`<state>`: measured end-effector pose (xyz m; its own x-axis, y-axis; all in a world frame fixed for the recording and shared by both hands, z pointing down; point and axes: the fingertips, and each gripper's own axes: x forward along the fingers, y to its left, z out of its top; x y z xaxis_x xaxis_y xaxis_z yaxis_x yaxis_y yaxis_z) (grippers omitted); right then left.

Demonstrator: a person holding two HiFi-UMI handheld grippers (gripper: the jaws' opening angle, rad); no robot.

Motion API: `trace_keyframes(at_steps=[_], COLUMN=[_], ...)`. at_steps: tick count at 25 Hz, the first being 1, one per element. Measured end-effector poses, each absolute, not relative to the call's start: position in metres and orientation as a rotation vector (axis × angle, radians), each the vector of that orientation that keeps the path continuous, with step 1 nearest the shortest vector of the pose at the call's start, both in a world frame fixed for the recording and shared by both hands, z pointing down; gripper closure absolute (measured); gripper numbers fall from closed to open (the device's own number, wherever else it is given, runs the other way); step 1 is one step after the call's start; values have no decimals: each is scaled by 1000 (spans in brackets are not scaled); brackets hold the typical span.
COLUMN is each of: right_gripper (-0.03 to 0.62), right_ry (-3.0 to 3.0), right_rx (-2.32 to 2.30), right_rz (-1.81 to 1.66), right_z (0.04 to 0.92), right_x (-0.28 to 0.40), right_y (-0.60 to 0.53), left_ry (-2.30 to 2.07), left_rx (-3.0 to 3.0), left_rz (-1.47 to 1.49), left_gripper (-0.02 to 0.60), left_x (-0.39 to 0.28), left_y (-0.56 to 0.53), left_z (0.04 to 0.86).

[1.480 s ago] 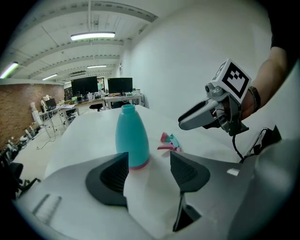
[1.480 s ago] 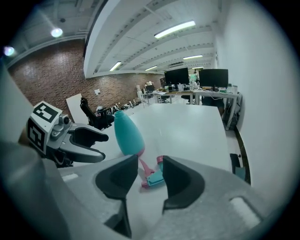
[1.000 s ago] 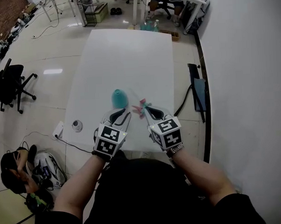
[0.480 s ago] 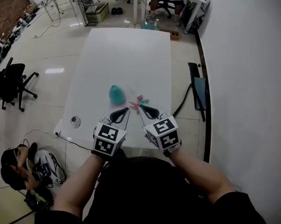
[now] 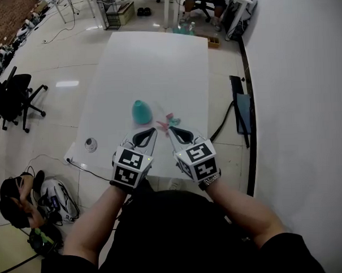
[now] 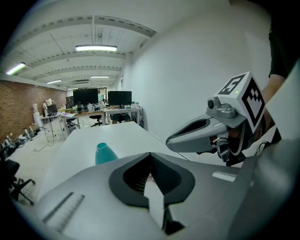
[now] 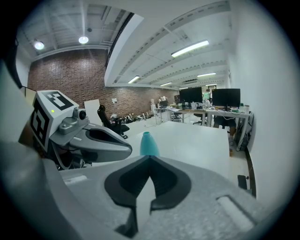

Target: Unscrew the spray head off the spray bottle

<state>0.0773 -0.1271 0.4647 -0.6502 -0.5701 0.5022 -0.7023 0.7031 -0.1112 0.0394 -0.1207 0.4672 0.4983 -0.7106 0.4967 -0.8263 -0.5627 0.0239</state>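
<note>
The left gripper (image 5: 152, 130) and right gripper (image 5: 171, 129) were shut, empty. The left stood slightly clearer of the upright bottle (image 5: 141, 112) than 1 second before. The spray head (image 5: 168, 123) lay on the table (image 5: 156, 66).

Left tongs (image 5: 154, 130) and right tongs (image 5: 170, 129) are closed, side by side.

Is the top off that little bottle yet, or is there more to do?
Looks done. The teal bottle stands open-necked on the white table, and the pink spray head lies apart from it by the gripper tips. Nothing is in hand: left gripper and right gripper are both shut and empty. Nothing seems left.
</note>
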Motion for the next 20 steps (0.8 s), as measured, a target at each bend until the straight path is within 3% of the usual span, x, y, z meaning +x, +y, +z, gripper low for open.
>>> trace_keyframes(at_steps=[20], right_gripper=[603], right_ry=[-2474], right_rx=[955], right_rz=[414], right_z=[468], right_x=[72], right_y=[-129], left_ry=[-1292], left_rx=[2490], left_rz=[661], left_gripper=[566], left_x=[44], left_y=[-123], left_z=[471])
